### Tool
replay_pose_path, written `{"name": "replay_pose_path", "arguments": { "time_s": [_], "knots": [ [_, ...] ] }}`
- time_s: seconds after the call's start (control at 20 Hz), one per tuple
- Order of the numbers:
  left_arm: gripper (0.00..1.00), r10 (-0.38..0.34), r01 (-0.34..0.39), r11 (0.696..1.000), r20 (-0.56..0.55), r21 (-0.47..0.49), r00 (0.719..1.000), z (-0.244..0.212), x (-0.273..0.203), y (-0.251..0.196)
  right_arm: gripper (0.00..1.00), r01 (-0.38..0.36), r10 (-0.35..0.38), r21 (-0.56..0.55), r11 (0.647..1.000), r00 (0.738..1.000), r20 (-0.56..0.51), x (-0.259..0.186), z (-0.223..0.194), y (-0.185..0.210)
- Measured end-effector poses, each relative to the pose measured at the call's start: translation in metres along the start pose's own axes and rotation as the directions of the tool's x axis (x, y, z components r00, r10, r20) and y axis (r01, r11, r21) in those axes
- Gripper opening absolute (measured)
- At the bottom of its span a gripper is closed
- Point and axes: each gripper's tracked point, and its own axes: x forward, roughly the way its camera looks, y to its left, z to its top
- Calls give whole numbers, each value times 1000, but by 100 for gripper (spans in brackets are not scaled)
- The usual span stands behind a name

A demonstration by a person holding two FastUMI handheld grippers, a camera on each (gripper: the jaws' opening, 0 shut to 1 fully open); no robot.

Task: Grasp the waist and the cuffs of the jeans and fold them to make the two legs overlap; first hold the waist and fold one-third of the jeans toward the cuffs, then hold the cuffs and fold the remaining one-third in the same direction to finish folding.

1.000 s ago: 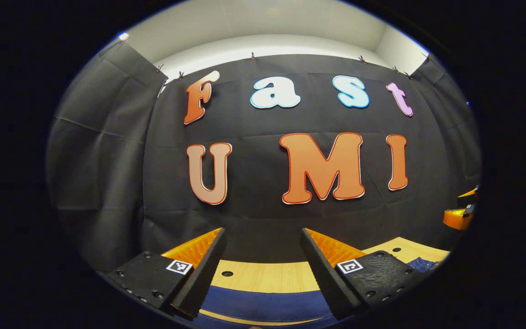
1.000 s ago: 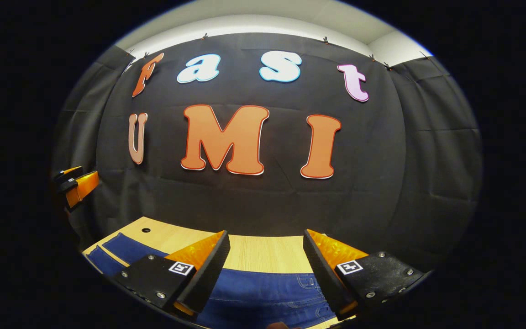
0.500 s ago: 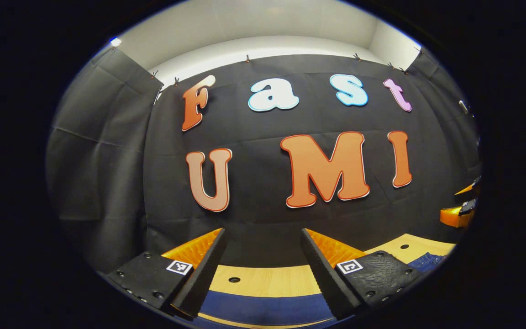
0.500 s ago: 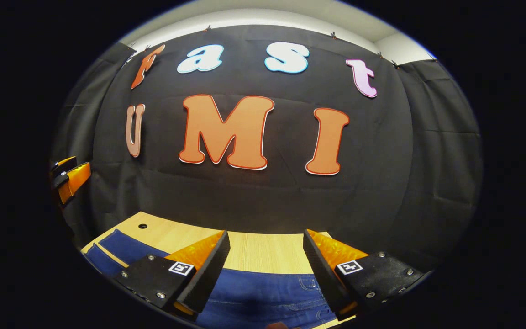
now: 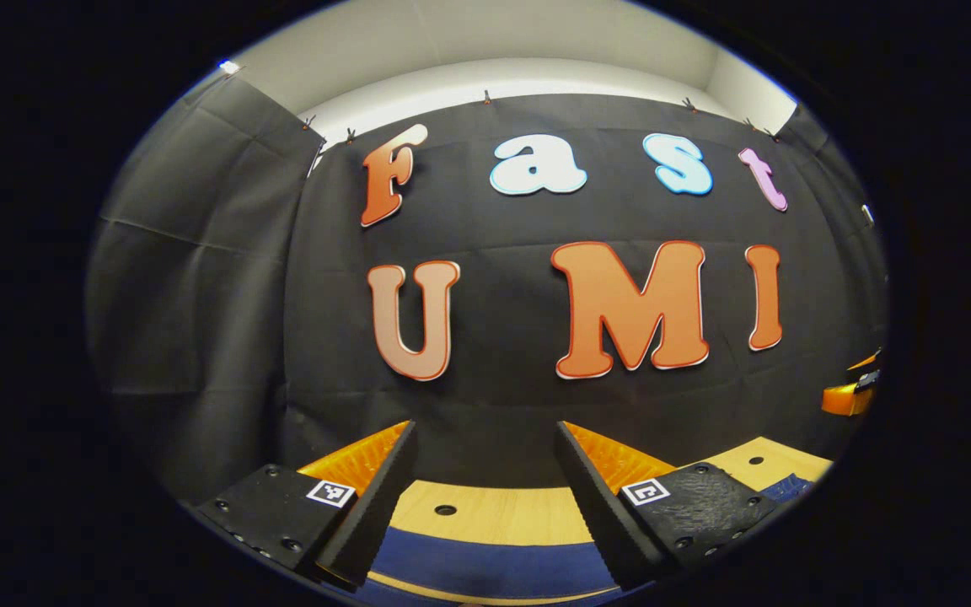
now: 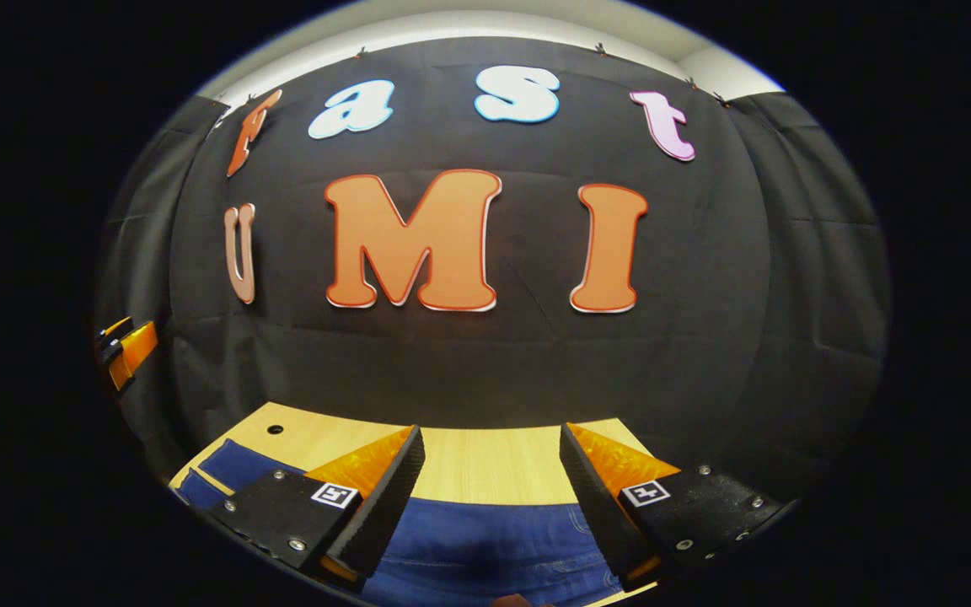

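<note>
I have both grippers above the wooden table [image 6: 485, 459] with nothing in them, the jeans [image 6: 485, 552] lying flat just below the fingers. My left gripper [image 5: 485, 497] has its fingers spread wide, over a blue leg strip near the cuff end. My right gripper [image 6: 490, 497] is spread wide too, over the broader denim with stitching, which I take for the waist. Nothing is folded yet, so I judge the first step is the lengthwise fold. To do it well I would bring each gripper down at the near edge, pinch one layer only, and lift both ends together so the legs land edge on edge.
</note>
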Motion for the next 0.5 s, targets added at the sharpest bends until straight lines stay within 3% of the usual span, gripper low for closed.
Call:
{"name": "replay_pose_path", "arguments": {
  "time_s": [0.15,0.25,0.5],
  "knots": [
    [99,46,-51,997,-100,-49,994,-42,-8,31,98,38,-35,45,998,997,-71,-2,-27,-24],
    [99,90,-112,989,-209,-96,974,-80,-13,58,98,40,-24,95,995,986,-164,-4,-58,-37],
    [97,107,-256,929,-467,-269,878,-179,-30,109,98,104,50,349,931,912,-407,-8,-145,-59]
  ]
}}
